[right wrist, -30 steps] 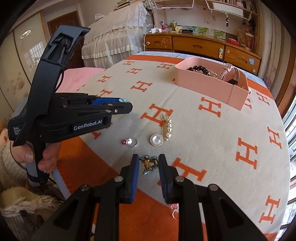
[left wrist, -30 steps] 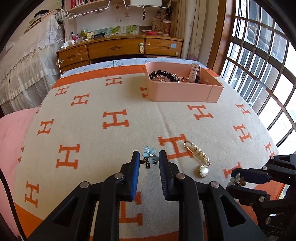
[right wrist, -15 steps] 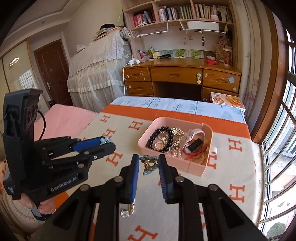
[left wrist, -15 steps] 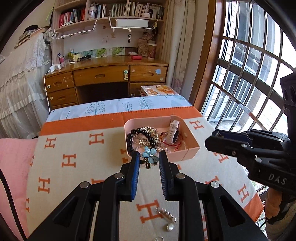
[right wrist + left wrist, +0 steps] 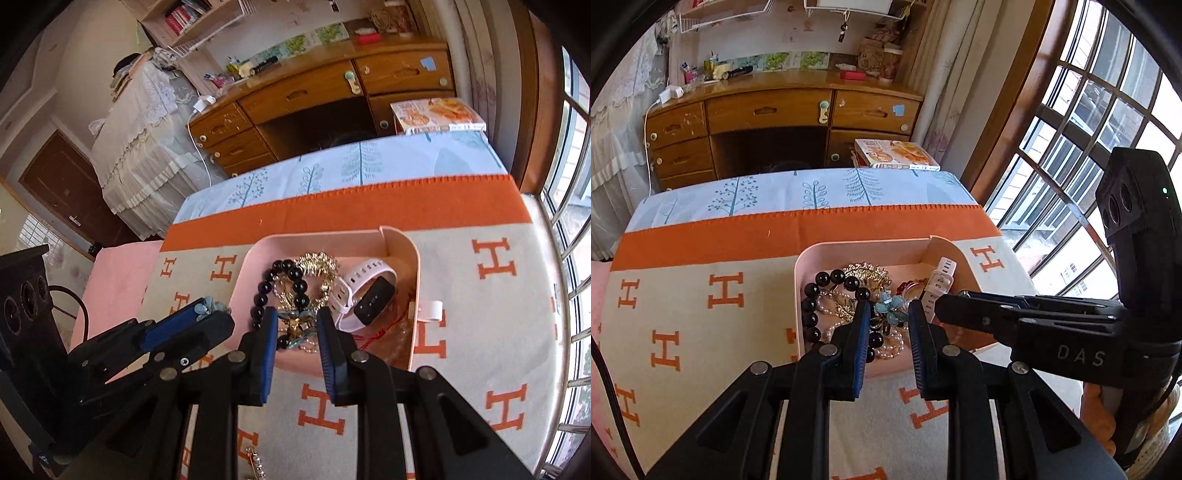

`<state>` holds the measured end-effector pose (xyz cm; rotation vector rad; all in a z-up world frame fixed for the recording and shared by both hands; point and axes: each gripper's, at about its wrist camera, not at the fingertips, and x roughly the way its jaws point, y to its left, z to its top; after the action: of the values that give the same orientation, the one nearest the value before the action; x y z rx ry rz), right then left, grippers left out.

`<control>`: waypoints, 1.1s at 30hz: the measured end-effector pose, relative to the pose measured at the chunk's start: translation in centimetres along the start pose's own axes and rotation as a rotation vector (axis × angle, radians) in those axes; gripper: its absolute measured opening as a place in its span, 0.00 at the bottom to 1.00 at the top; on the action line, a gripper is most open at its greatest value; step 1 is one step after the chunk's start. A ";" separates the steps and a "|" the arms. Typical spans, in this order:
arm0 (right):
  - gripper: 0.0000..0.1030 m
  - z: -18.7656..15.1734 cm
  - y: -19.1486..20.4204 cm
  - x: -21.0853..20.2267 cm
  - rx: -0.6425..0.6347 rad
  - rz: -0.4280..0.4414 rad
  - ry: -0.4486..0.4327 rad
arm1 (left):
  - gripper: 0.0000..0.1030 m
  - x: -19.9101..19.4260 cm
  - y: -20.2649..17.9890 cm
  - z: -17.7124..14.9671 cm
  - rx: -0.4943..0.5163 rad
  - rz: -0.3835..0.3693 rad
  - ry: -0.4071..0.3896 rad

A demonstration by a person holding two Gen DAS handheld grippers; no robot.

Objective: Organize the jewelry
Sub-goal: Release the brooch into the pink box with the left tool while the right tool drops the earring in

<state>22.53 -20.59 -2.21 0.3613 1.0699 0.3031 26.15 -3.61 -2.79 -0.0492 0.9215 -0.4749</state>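
A pink tray [image 5: 849, 248] stands on the H-patterned blanket and holds a black bead bracelet [image 5: 812, 295], gold pieces and a white watch [image 5: 940, 280]. My left gripper [image 5: 886, 314] is shut on a blue flower brooch [image 5: 892, 304] and holds it above the tray's near side. My right gripper [image 5: 295, 325] is shut on a gold and teal brooch [image 5: 293, 321], also over the tray [image 5: 402, 236], beside the bracelet [image 5: 284, 273] and watch [image 5: 365, 291]. The right gripper's body [image 5: 1034, 321] crosses the left wrist view.
A pearl pin [image 5: 256, 461] lies on the blanket [image 5: 480, 332] near the front edge. A wooden desk [image 5: 783, 110] stands behind the table. A tall window [image 5: 1089, 129] is at the right. A book [image 5: 897, 153] lies past the table's far edge.
Both grippers have risen from the blanket and moved forward with their brooches, and now hang over the pink tray. The view tilts down more steeply onto the tray.
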 end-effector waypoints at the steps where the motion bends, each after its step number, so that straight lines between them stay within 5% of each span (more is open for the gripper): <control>1: 0.22 -0.1 -0.3 0.5 0.014 0.011 0.014 | 0.19 0.6 0.2 0.0 -0.008 0.003 0.013; 3: 0.22 -0.3 -0.9 1.1 0.037 0.017 0.032 | 0.24 1.5 0.7 -0.3 -0.022 0.014 0.033; 7: 0.23 -0.6 -1.6 1.2 0.051 0.009 0.027 | 0.50 1.6 1.6 -0.7 -0.051 0.015 0.028; 16: 0.28 -2.6 -1.2 -1.0 0.030 0.006 -0.014 | 0.54 -2.1 2.0 -2.4 -0.064 0.046 -0.025; 33: 0.28 -12.4 2.4 -6.6 -0.105 -0.024 -0.135 | 0.73 -11.7 -0.5 -10.2 -0.028 0.124 -0.193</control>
<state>8.39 -19.46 -1.27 0.2707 0.9216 0.3085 12.08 2.42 -0.12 -0.0615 0.7372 -0.3354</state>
